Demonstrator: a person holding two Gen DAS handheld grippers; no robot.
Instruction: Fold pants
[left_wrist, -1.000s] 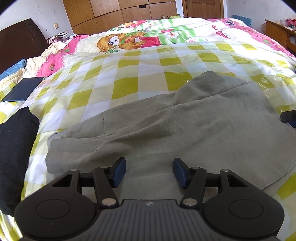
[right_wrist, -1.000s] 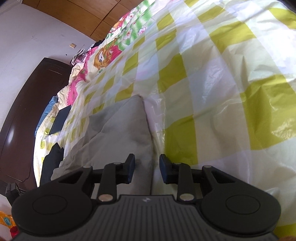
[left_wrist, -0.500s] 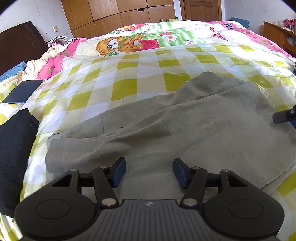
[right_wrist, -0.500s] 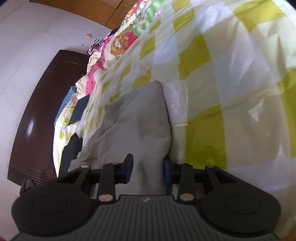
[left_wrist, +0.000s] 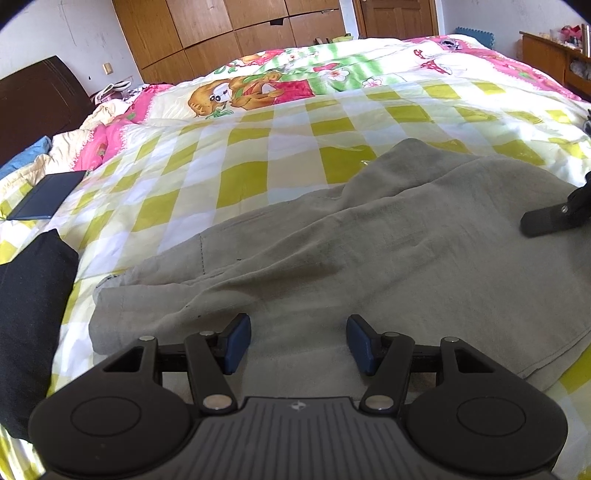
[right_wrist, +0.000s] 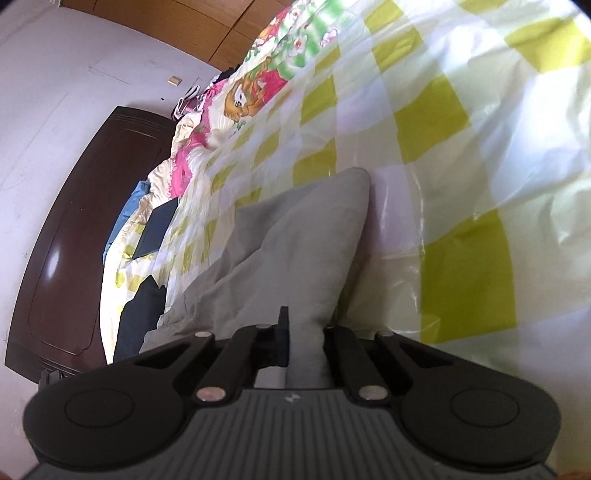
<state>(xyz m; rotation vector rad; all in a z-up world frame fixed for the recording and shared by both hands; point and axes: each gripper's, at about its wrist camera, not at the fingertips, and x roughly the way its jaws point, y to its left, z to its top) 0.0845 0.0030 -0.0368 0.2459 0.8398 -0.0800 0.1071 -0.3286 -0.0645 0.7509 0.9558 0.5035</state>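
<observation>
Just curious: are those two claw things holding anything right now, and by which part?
The right gripper pinches the grey pants at one edge. The left gripper is open, holding nothing.

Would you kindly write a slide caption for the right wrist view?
Right gripper shut on the grey pants, pinching an edge above the yellow-checked bed cover.

One pair of grey pants (left_wrist: 369, 258) lies on one yellow-checked sheet (left_wrist: 240, 177). Two grippers show: the left gripper (left_wrist: 298, 343), and the right gripper (right_wrist: 306, 339) (also seen at the left view's right edge). There is one black garment (left_wrist: 29, 302), one dark flat tablet-like slab (left_wrist: 48, 194), one cartoon quilt (left_wrist: 295, 81), and one dark headboard (right_wrist: 74, 240).
</observation>
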